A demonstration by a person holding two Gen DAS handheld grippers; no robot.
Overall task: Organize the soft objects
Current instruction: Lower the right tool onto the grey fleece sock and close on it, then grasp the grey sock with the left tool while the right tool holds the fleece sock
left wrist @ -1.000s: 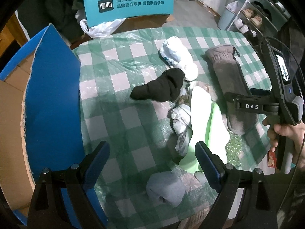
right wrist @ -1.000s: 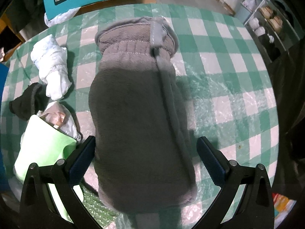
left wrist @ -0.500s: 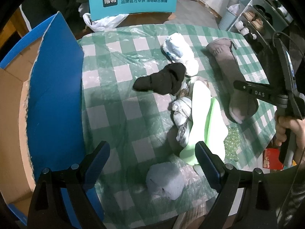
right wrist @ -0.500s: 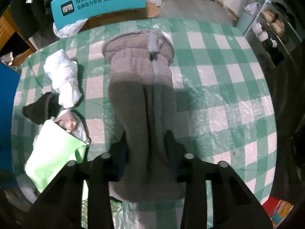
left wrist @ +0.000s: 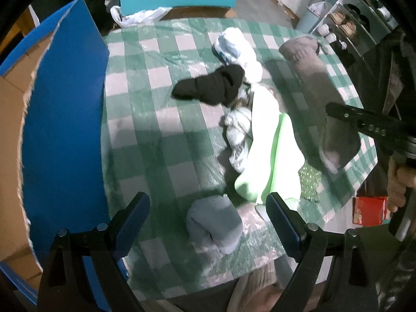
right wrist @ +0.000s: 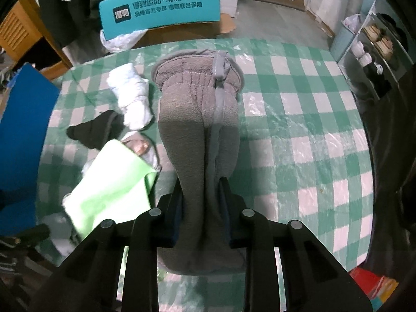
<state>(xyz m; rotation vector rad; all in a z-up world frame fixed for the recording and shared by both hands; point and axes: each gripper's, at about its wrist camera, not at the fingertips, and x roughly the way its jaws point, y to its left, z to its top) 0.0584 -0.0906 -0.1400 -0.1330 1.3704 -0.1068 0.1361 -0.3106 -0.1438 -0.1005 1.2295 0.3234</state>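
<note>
right gripper (right wrist: 201, 202) clamps the grey fleece mitten (right wrist: 199, 119), its cuff end trailing on the checked tablecloth (right wrist: 299, 135). left gripper (left wrist: 208, 215) hovers with fingers spread above the grey rolled sock (left wrist: 214, 223).

On the desk (left wrist: 161, 140): one grey mitten (right wrist: 200, 130), one black sock (left wrist: 210, 88), one green cloth (left wrist: 270, 153), two white bundles (left wrist: 236, 49), one grey-blue roll (left wrist: 213, 223).

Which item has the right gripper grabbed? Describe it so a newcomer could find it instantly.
On the green-and-white checked table, look right of the pile around the lime-green cloth. The long grey fleece mitten lies there, its near end pinched in the right gripper. Its neighbours are smaller: a white bundle and a black sock.
</note>
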